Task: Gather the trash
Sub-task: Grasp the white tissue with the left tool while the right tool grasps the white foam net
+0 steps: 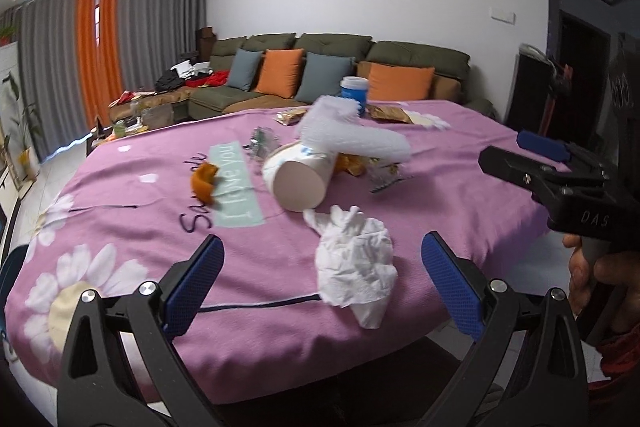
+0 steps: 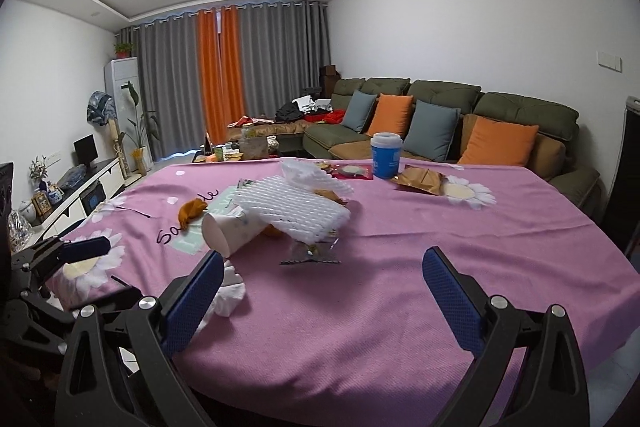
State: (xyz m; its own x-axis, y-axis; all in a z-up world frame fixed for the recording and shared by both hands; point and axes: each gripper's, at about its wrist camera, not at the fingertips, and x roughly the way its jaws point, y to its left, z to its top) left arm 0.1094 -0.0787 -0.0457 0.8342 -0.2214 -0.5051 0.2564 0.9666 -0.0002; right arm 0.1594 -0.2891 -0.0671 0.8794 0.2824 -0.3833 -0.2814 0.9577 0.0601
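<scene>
Pink cloth: a flowered cover lay over the counter, with the trash scattered across its middle.
Orange peel: a curled piece sat furthest left, apart from the rest, beside the printed green label.
Paper cup: the cup lay on its side, mouth toward the near edge, its far end under the foam.
Foam netting: white fruit sleeves rested across the cup and over the wrappers behind it.
Tissue: a crumpled white wad lay nearest the front edge, just in front of the cup.
Clear wrapper: a crinkled plastic scrap lay right of the cup, under the foam.
Blue tub: a lidded container stood upright at the far side, a brown packet beside it.
Left gripper: the left gripper hovered at the tissue, fingers spread wide on either side, not touching it.
Right gripper: the right gripper hung over bare cloth, fingers spread wide, holding nothing.
</scene>
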